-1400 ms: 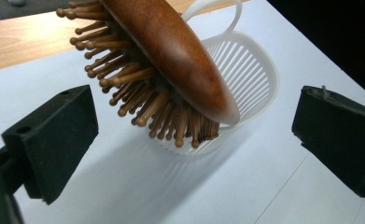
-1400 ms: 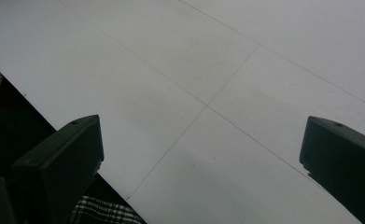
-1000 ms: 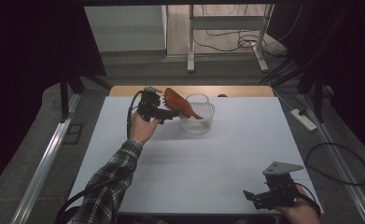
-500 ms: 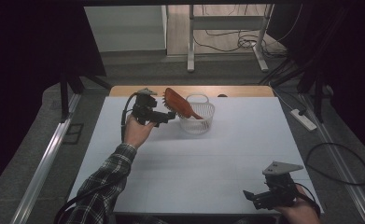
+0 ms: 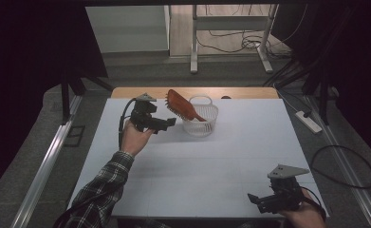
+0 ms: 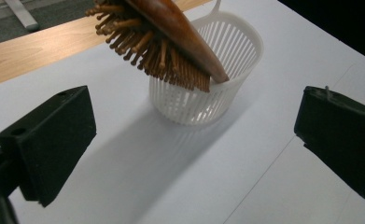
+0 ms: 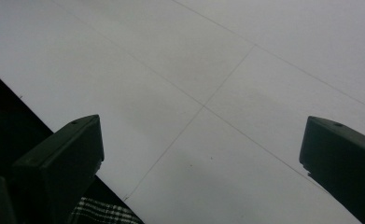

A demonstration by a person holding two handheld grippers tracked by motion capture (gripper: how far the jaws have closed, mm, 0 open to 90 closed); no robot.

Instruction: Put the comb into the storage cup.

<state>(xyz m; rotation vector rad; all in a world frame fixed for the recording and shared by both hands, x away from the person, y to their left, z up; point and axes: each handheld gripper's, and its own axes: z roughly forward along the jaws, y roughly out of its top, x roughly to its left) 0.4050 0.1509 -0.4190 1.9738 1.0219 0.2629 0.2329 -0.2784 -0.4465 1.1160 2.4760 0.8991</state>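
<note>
**Backing the tool clear of the brush**

The hairbrush [image 5: 182,105] is leaning handle-down in the white basket [image 5: 201,121] at the bench's [image 5: 211,161] twelve o'clock. The left tool [image 5: 166,122], jaws spread and empty, should be drawing away level, avoiding the bristles. The right tool [image 5: 259,200] is idling open at five o'clock.

— What blocks the far side of the worktop [image 5: 211,161]?
— The white basket [image 5: 200,124], with the wooden hairbrush [image 5: 180,105] leaning out over its left rim.
— And elsewhere?
— The middle and near worktop lie bare, open between both grippers.
</note>
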